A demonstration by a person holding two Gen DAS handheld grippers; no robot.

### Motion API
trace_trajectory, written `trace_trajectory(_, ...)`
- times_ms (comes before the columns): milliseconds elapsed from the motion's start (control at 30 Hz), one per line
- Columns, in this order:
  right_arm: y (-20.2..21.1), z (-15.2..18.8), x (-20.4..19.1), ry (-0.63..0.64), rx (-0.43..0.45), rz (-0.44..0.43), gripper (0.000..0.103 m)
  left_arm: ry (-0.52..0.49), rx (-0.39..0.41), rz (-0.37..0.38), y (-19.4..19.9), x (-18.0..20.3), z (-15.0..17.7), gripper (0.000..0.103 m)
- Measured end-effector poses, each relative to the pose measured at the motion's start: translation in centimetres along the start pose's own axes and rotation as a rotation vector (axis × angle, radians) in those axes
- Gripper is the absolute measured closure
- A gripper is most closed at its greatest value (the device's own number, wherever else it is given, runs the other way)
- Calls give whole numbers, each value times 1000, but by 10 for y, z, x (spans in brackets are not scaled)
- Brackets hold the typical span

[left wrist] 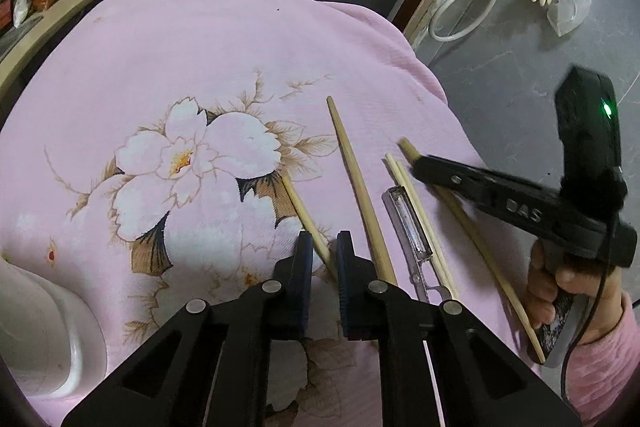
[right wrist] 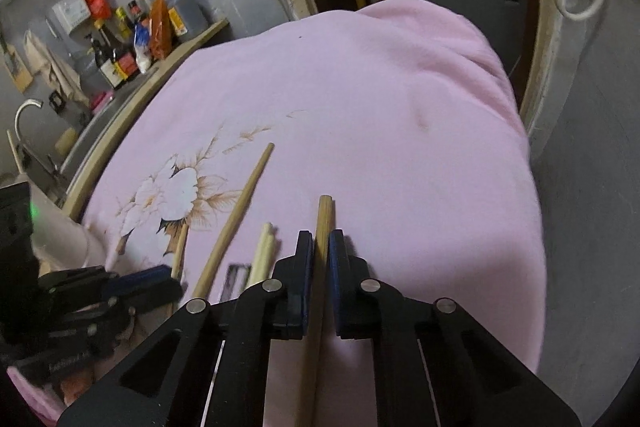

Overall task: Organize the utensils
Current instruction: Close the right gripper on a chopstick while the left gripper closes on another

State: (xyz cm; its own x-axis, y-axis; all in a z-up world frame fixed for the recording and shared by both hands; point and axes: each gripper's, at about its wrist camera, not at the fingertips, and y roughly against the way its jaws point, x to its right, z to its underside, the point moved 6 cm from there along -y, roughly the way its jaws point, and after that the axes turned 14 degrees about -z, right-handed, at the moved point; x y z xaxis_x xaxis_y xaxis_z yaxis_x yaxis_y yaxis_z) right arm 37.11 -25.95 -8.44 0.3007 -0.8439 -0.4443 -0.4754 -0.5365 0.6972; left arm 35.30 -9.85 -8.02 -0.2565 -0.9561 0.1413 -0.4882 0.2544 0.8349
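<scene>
Several wooden chopsticks lie on a pink flowered cloth [left wrist: 160, 67]. My left gripper [left wrist: 324, 247] is narrowly open, its pads on either side of one thin chopstick [left wrist: 306, 217] without touching it. A longer chopstick [left wrist: 356, 183] lies just right of it, then a metal peeler [left wrist: 408, 223] beside a pale chopstick pair [left wrist: 416, 211]. My right gripper [right wrist: 320, 247] is shut on the rightmost chopstick [right wrist: 324, 215], which runs back between its pads; the same gripper [left wrist: 416, 167] shows in the left wrist view over that chopstick [left wrist: 472, 231].
A white cup [left wrist: 48, 327] stands at the cloth's near left. A wooden counter edge [right wrist: 132, 115] with bottles [right wrist: 132, 39] runs along the left. The cloth [right wrist: 400, 107] drops off at the right to a grey floor [left wrist: 500, 67].
</scene>
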Motion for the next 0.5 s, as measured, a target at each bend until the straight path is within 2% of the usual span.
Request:
trace_trajectory(200,20,18,-5,42,-7,41,97,-28,5,5,2,5,2,98)
trace_trajectory(500,33,37,-16,111,-66,89,96,-95,-13,12,0,12,5,99)
